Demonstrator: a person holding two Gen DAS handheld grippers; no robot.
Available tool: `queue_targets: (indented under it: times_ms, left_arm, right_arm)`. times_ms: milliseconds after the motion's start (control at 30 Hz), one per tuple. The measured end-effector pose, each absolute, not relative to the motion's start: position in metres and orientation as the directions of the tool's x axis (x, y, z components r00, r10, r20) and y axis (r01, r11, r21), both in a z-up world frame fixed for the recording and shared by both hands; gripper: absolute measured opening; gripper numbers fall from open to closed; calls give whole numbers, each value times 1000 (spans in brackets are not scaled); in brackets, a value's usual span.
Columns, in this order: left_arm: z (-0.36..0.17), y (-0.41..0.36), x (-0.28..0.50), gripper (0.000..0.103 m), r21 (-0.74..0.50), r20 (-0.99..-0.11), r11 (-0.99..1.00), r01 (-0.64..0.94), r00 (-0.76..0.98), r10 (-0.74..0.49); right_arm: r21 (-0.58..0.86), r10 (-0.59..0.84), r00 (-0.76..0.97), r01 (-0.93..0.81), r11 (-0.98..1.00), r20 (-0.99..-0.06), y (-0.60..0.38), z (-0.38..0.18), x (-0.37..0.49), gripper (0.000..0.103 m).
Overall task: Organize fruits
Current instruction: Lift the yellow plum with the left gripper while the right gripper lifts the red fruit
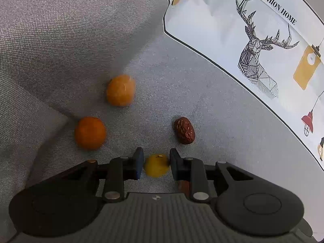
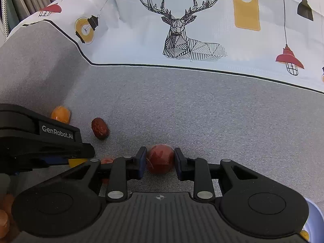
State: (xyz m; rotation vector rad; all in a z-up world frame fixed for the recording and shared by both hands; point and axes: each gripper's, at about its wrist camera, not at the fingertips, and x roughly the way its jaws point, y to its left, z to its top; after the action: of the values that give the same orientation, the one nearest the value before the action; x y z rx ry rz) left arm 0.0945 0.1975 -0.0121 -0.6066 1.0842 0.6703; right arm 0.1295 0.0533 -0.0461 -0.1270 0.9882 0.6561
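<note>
Ahead of my claws the grey cloth [image 2: 202, 111] lies open; two oranges [image 1: 90, 132] and a wrinkled red date [image 1: 184, 130] crowd the left.

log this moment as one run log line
left gripper: shut on yellow fruit | right gripper: shut on red fruit | loose: wrinkled date

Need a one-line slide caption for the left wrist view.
Left tongs closed on a small yellow fruit on grey fabric, with two orange fruits and a wrinkled red date beyond.
</note>
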Motion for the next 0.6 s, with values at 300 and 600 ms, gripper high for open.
queue_targets:
  times_ms: [300,600]
  left_arm:
    - [-12,195,97,34,-102,-930,670,-735,310,198]
    - [-14,193,100,34,-81,-930,687,-722,303,208]
  right_arm:
    - [200,468,377,-567,799,-799,51,-46,129,30]
    - [204,470,373,-567,798,-800,51,-46,130,30]
